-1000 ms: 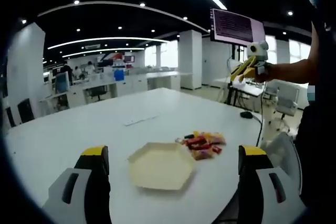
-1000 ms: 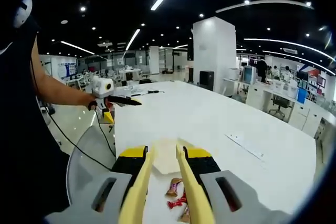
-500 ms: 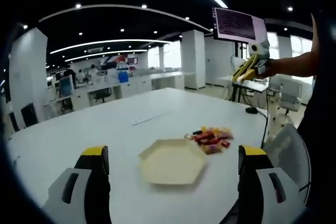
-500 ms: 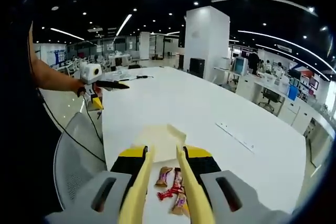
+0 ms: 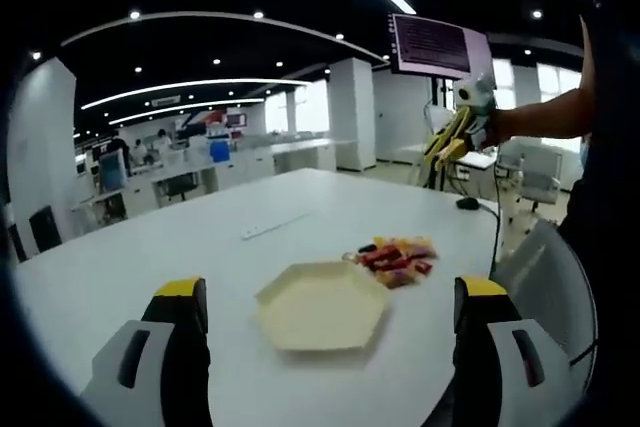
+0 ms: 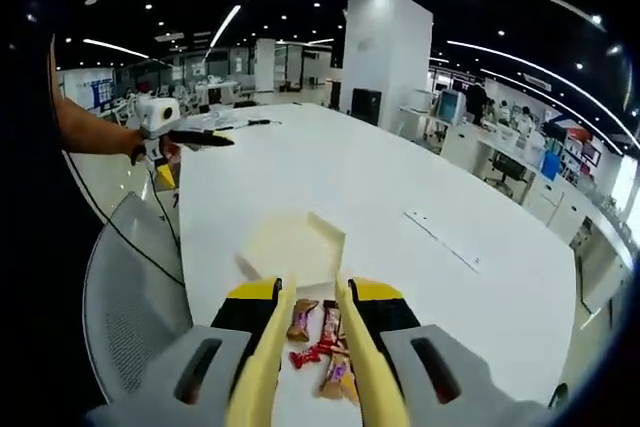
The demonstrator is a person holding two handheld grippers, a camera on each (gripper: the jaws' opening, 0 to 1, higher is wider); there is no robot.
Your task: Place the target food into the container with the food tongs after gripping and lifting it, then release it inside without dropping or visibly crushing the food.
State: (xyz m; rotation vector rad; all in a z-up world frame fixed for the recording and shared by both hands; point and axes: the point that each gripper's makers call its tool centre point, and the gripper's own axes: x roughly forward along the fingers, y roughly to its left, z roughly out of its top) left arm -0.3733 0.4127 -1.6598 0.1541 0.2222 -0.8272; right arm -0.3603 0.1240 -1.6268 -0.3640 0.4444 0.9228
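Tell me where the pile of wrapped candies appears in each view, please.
Left gripper view: the wrapped candies lie right of centre, just right of the hexagonal tray.
Right gripper view: the candies lie at the bottom, between the jaws.
Shared landmark: the tray, beside the pile in both.

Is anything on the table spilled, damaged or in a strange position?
Nothing stands out. The wrapped candies lie in a loose pile on the white table beside the empty hexagonal tray, which sits flat.
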